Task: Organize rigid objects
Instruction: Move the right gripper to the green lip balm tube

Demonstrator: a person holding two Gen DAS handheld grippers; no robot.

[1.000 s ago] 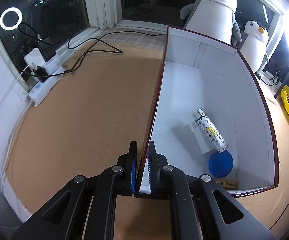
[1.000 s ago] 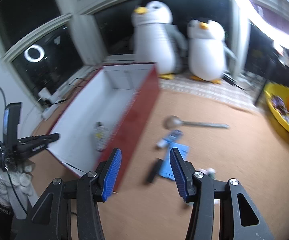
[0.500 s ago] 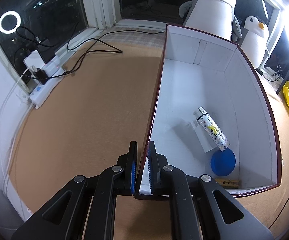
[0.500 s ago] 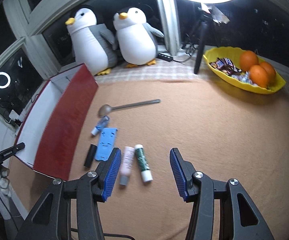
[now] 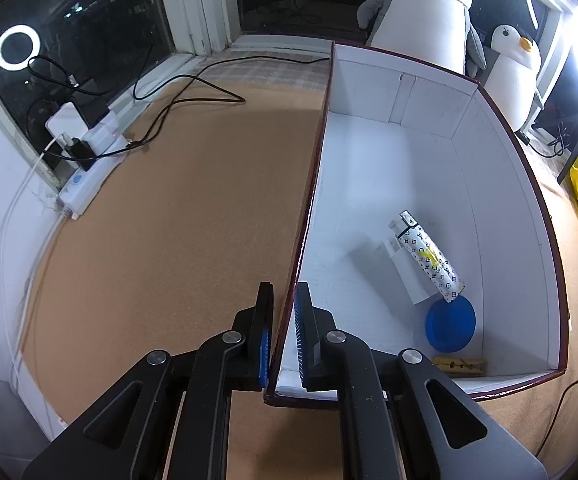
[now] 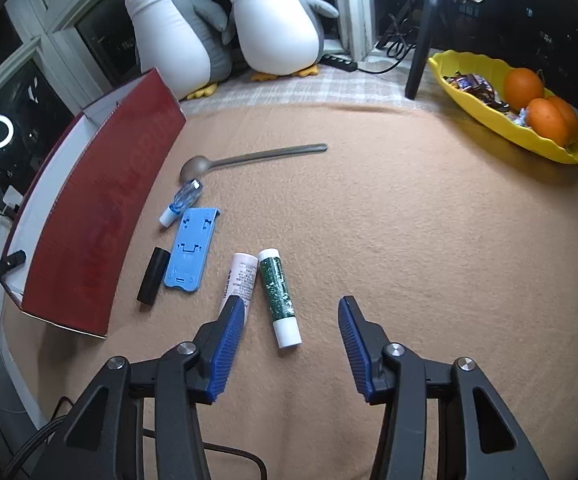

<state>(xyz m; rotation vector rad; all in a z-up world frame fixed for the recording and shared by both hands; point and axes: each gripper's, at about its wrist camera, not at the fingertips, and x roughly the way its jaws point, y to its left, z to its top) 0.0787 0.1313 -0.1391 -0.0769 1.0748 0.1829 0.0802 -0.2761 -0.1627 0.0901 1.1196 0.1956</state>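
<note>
My left gripper (image 5: 283,312) is shut on the left wall of the red box (image 5: 313,184), near its front corner. Inside the white-lined box lie a patterned lighter (image 5: 429,256), a blue round lid (image 5: 451,324), a white block (image 5: 403,268) and a wooden clothespin (image 5: 459,365). My right gripper (image 6: 291,316) is open and empty above the mat, over a green tube (image 6: 279,296) and beside a white tube (image 6: 239,282). A blue plastic plate (image 6: 191,248), a black cylinder (image 6: 153,276), a small clear bottle (image 6: 183,200) and a spoon (image 6: 249,158) lie beside the box (image 6: 101,216).
Two plush penguins (image 6: 217,24) stand at the back. A yellow dish with oranges and sweets (image 6: 525,100) sits at the far right. A tripod leg (image 6: 419,52) stands behind the mat. A power strip with cables (image 5: 89,148) lies left of the box.
My right gripper has swung from the box toward the loose items and come down over the green and white tubes. My left gripper keeps its hold on the box wall.
</note>
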